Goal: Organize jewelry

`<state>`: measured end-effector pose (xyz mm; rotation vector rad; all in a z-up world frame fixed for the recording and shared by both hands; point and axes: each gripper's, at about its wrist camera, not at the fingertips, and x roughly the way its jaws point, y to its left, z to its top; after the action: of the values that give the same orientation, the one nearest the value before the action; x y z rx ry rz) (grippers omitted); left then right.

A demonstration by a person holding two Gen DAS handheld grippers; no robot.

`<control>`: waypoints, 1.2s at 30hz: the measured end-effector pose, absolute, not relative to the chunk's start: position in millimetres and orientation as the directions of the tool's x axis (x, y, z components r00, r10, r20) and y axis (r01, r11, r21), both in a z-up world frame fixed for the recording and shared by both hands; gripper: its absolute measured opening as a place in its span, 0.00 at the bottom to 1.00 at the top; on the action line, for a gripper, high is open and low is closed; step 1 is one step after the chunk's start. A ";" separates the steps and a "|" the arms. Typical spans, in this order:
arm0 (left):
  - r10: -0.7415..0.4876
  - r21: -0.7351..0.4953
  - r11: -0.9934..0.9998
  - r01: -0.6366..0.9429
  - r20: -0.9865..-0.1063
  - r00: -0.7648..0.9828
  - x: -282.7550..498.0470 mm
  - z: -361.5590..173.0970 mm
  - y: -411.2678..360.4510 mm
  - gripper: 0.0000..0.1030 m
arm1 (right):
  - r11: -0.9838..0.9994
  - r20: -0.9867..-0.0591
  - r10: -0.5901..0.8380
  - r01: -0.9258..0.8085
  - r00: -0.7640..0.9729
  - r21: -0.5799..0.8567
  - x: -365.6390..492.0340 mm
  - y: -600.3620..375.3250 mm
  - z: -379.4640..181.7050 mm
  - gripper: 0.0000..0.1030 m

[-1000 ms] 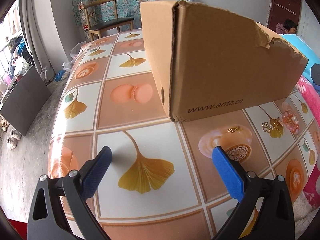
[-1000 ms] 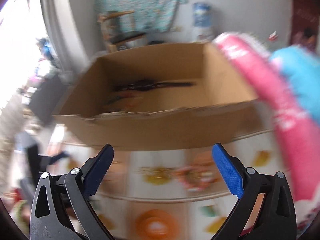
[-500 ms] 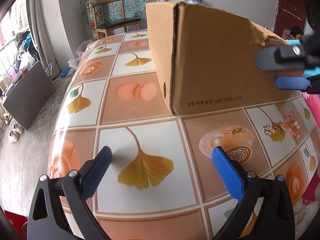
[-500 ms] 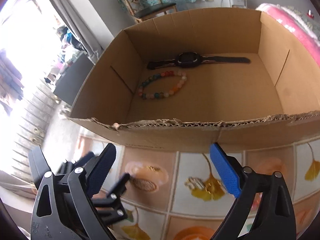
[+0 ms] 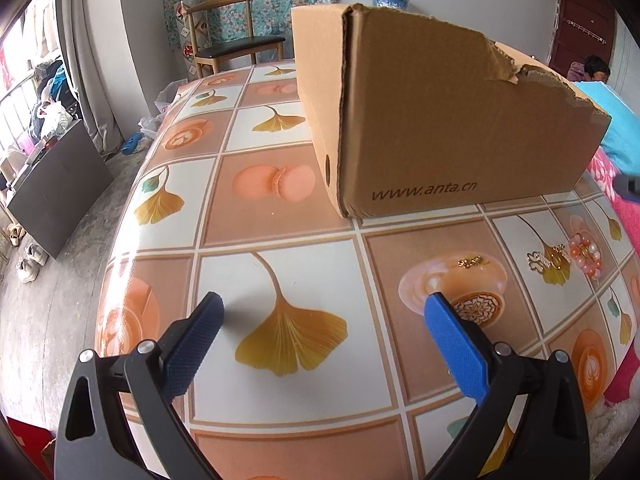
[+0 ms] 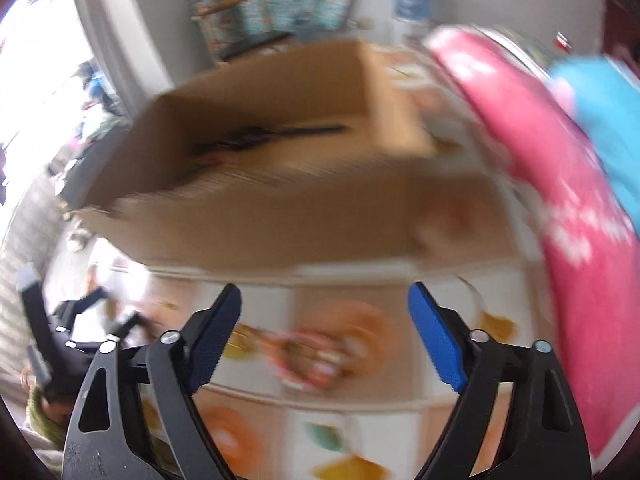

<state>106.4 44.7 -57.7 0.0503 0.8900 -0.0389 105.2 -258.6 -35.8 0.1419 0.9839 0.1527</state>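
Observation:
An open cardboard box (image 5: 460, 120) stands on the tiled tablecloth. To its right lie a pink bead bracelet (image 5: 586, 256), gold earrings (image 5: 548, 258) and a small gold piece (image 5: 474, 262). My left gripper (image 5: 323, 302) hovers open over a ginkgo-leaf tile, nothing between its fingers. The right wrist view is motion-blurred. In it my right gripper (image 6: 324, 292) hangs in front of the box (image 6: 280, 184), jaws closing on nothing. A smeared heap of jewelry (image 6: 320, 352) lies below it. A dark watch (image 6: 272, 136) shows as a streak inside the box. The left gripper (image 6: 80, 312) appears at far left.
A pink blanket (image 6: 560, 200) and a blue cloth (image 6: 600, 112) border the table on the right. The table's left edge (image 5: 120, 240) drops to a grey floor. A wooden chair (image 5: 228, 40) stands behind the table. A person (image 5: 596, 68) sits by the far door.
The right gripper has swung back from above the box to the table in front of it, its jaws narrower. It has nearly left the left wrist view. The left gripper has stayed put.

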 end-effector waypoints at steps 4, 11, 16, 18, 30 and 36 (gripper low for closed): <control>-0.013 0.029 0.998 0.056 -0.778 0.628 107.5 -57.1 44.8 0.96 | 0.969 -0.828 0.214 -0.007 0.519 0.246 96.9 -289.3 -50.0 0.55; -0.003 0.057 0.995 0.084 -0.814 0.581 111.7 -53.3 42.6 0.96 | 0.945 -0.820 0.308 -0.058 0.483 0.321 87.9 -294.8 -56.5 0.30; -0.103 -0.018 0.990 0.141 -0.770 0.629 90.3 -27.6 31.6 0.96 | 0.902 -0.772 0.426 -0.284 0.471 0.324 69.6 -257.8 -36.3 0.27; -0.170 -0.062 0.980 0.189 -0.753 0.636 82.1 -20.7 19.2 0.96 | 0.897 -0.783 0.416 -0.348 0.461 0.272 62.1 -241.5 -38.2 0.26; -0.283 0.025 0.896 0.443 -0.738 0.613 73.5 -26.4 -60.6 0.71 | 0.820 -0.866 0.258 -0.571 0.429 -0.038 65.2 -185.0 -62.8 0.23; -0.334 -0.011 0.871 0.492 -0.747 0.575 80.4 -32.7 -67.6 0.57 | 0.809 -0.887 0.218 -0.584 0.408 -0.070 69.2 -178.9 -71.8 0.07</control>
<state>80.4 -67.6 -32.7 0.2070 0.8271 -0.4876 69.2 -178.9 -71.8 -0.4016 1.0355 0.5222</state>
